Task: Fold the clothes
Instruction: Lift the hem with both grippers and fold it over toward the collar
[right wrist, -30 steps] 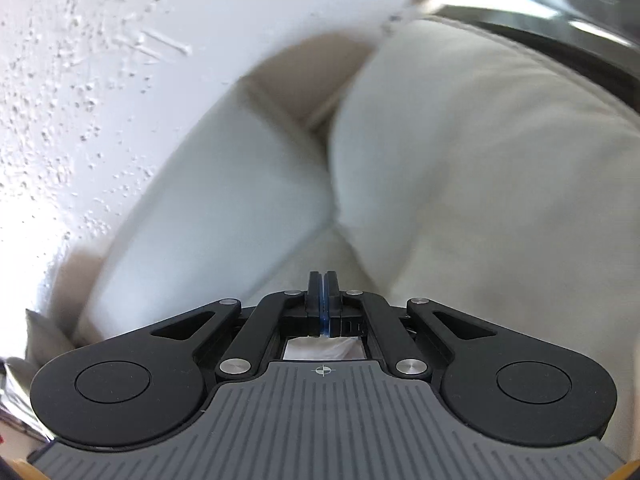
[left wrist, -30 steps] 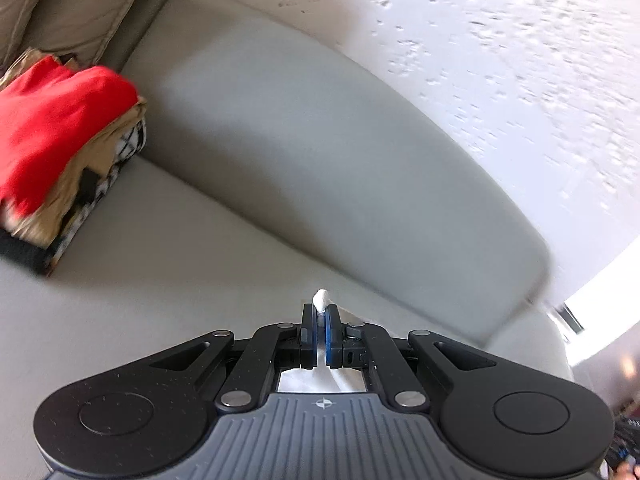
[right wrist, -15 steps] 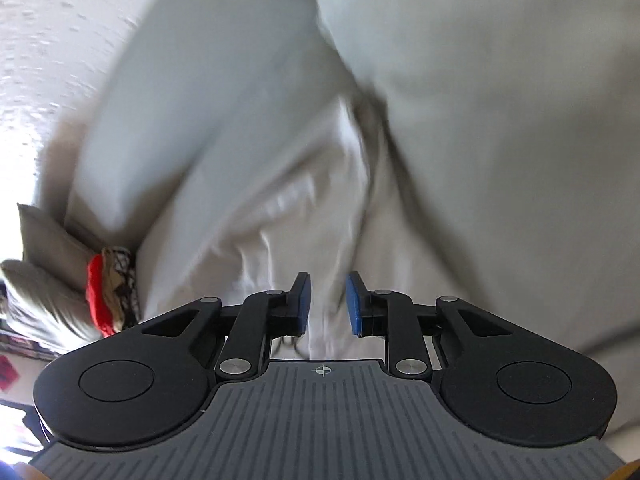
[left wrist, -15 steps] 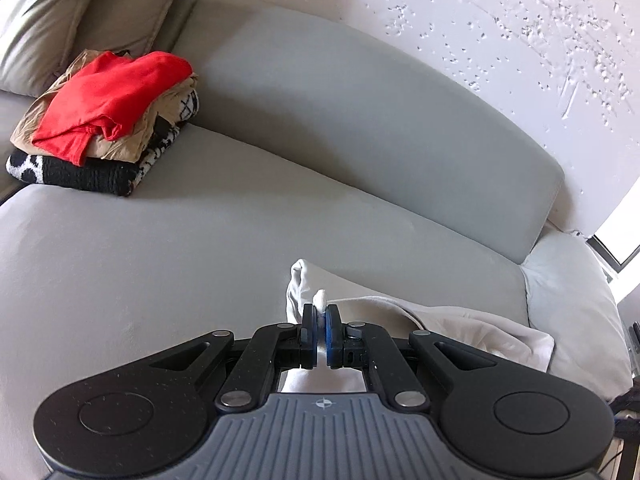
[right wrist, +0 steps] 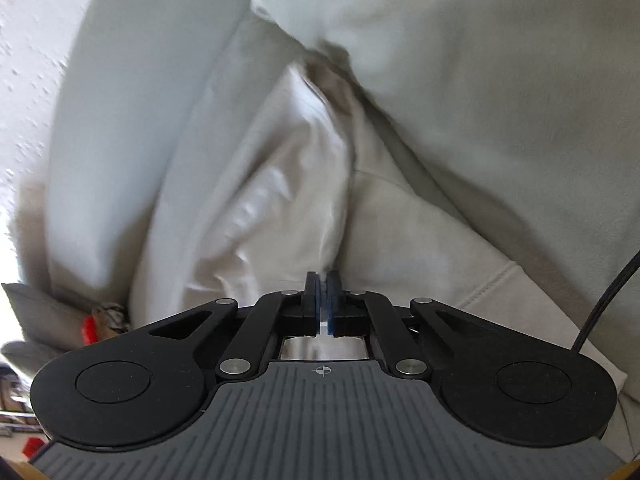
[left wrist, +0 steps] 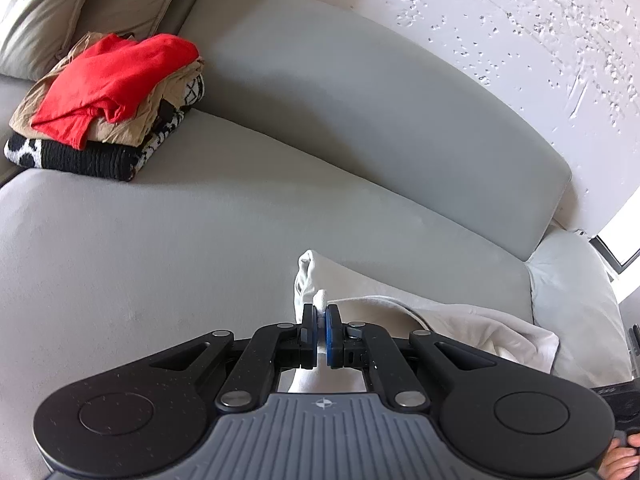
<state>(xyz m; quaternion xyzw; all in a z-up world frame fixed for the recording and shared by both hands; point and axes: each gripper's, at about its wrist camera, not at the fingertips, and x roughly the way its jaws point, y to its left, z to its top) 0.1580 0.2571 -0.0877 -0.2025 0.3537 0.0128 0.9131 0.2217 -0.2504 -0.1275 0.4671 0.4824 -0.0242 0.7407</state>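
A white garment (left wrist: pixel 460 320) lies crumpled on the grey sofa seat (left wrist: pixel 160 240), trailing to the right. My left gripper (left wrist: pixel 321 312) is shut on a bunched edge of it, low over the seat. In the right wrist view the same white garment (right wrist: pixel 272 200) runs in long folds away from my right gripper (right wrist: pixel 323 284), whose jaws are together at the cloth's near edge; whether cloth is pinched between them is not clear. A pile of folded clothes (left wrist: pixel 108 100), red on top of tan and black-and-white, sits at the seat's far left.
The sofa backrest (left wrist: pixel 380 120) runs behind the seat, with a textured white wall (left wrist: pixel 520 20) above. A beige cushion (left wrist: pixel 80 4) leans behind the pile. A pale cushion (right wrist: pixel 480 60) fills the right wrist view's upper right. A black cable (right wrist: pixel 608 300) hangs at its right edge.
My right gripper opened half a second ago and has shut again by the garment's edge. My left gripper kept its grip and came down to the seat, bringing the garment and clothes pile into view.
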